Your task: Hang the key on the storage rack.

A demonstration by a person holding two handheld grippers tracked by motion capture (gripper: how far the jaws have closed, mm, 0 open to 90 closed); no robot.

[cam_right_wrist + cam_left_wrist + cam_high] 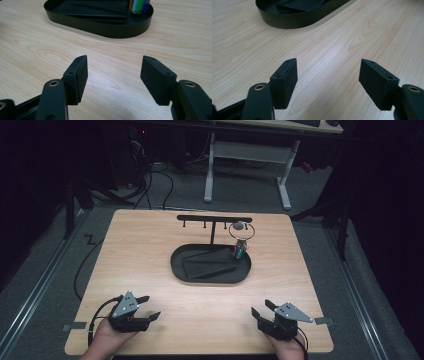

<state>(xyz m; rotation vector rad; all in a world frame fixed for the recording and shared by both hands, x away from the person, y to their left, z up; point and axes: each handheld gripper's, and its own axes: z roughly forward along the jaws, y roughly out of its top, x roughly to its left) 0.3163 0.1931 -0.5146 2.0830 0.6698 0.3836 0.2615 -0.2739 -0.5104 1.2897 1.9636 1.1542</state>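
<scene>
In the high view, the left gripper (pixel 151 307) and the right gripper (pixel 261 308) rest at the near edge of the pale wooden table (pixel 150 250), both with jaws spread and nothing between them, well apart from the black oval metal tray (pixel 210 276) at mid-table, where a bunch of coloured keys (pixel 239 251) hangs on a ring from the black T-shaped rack (pixel 214 218). The left gripper view shows its jaws wide open over bare wood, the tray (pixel 294 22) lying ahead. The right gripper view shows its jaws equally parted, the tray (pixel 120 31) ahead with the coloured keys (pixel 138 5) at its far right end.
</scene>
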